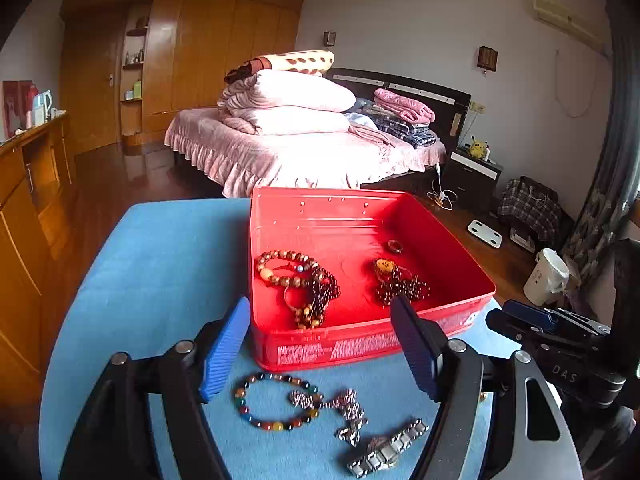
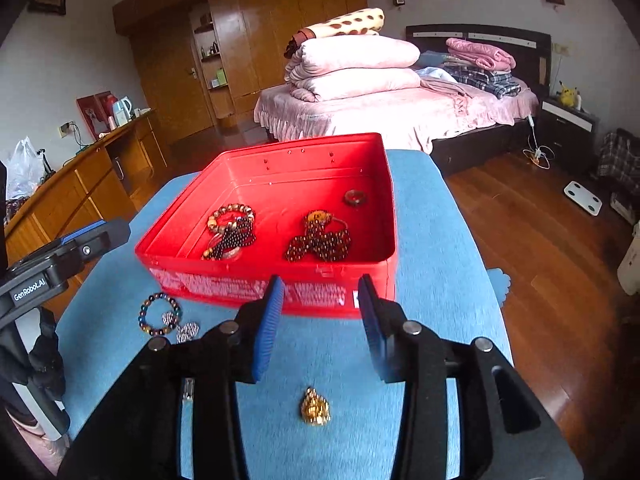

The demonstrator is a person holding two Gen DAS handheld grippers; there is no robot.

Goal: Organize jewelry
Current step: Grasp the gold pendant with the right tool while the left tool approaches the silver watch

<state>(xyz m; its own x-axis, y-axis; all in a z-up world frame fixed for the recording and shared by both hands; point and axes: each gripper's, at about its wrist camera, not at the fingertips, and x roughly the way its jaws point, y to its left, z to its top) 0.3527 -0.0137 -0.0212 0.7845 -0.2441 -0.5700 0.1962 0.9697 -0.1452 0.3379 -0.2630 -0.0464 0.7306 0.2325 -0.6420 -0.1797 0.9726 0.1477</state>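
A red plastic box (image 1: 460, 276) (image 2: 384, 184) sits on a blue cloth-covered table (image 1: 160, 264) (image 2: 436, 240). Inside lie a brown bead bracelet (image 1: 280, 268) (image 2: 230, 214), dark bead strands (image 1: 400, 286) (image 2: 320, 242) and a ring (image 1: 395, 245) (image 2: 355, 197). My left gripper (image 1: 320, 344) is open and empty above a multicoloured bead bracelet (image 1: 276, 402) (image 2: 159, 314), a silver chain (image 1: 344, 408) (image 2: 186, 330) and a metal watch (image 1: 386, 450) on the cloth. My right gripper (image 2: 320, 324) is open and empty above a gold pendant (image 2: 316, 406).
The right gripper's body (image 1: 560, 336) shows at the right of the left wrist view; the left gripper's body (image 2: 60, 256) at the left of the right wrist view. A bed (image 1: 300, 144), wooden cabinets (image 2: 80, 192) and wooden floor surround the table.
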